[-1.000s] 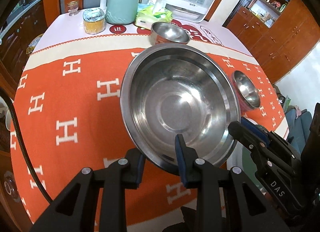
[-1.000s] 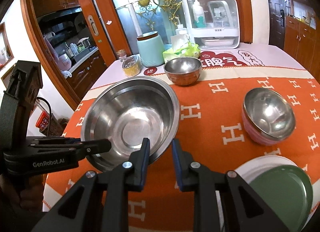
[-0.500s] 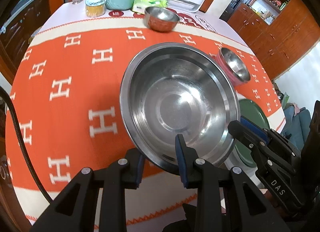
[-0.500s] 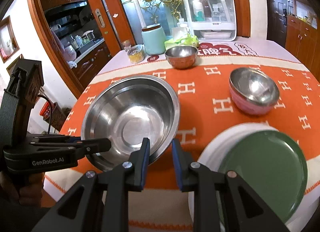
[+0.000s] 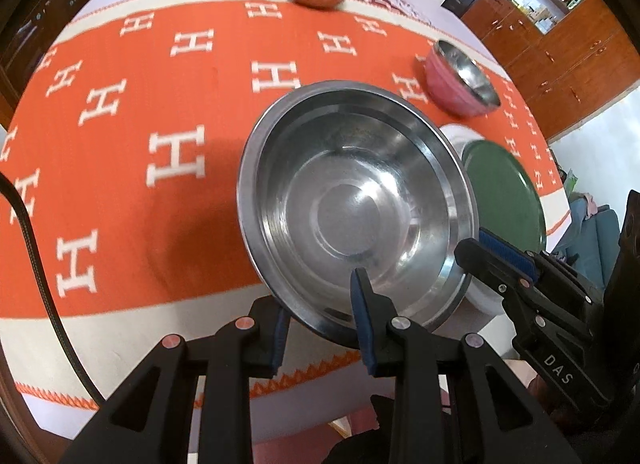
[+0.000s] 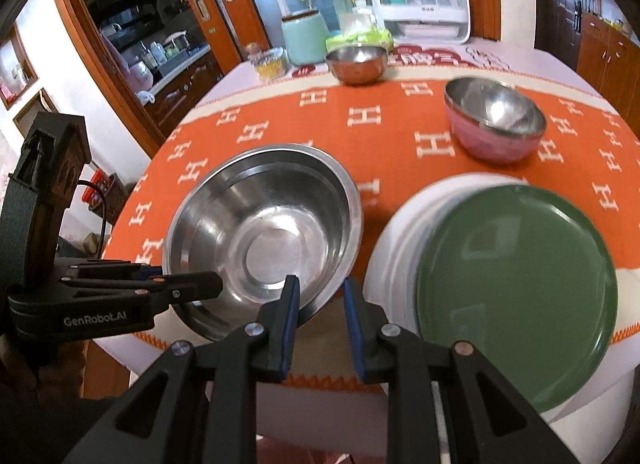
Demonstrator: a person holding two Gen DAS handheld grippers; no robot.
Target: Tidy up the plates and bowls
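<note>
- The left gripper (image 5: 320, 304) has its jaws drawn in narrow, clamped over the near rim of a large round stainless-steel bowl (image 5: 356, 200): one blue-padded finger sits inside the bowl, the other outside under the wall.
- The right gripper (image 6: 318, 296) is likewise nearly closed on the same bowl's rim at another spot, one blue pad inside and one outside; in the left wrist view it shows pinching the rim from the right side (image 5: 486, 250).
- In the right wrist view the left gripper (image 6: 192, 282) comes in from the left edge, gripping the rim.
- The large steel bowl is held between the two grippers, slightly tilted, above the near edge of a round table covered by an orange cloth with white H letters (image 6: 384, 124).
- Just beside the bowl, on its right, lies a dark green round plate (image 6: 516, 264), stacked on a larger white plate (image 6: 392, 232); the bowl's rim overlaps the white plate's edge in the left wrist view.
- A small steel bowl with a pink outside (image 6: 494, 124) stands farther back on the cloth, apart from the plates.
- Another small steel bowl with a coppery outside (image 6: 356, 62) sits near the far edge, in front of a pale green lidded canister (image 6: 304, 38).
</note>
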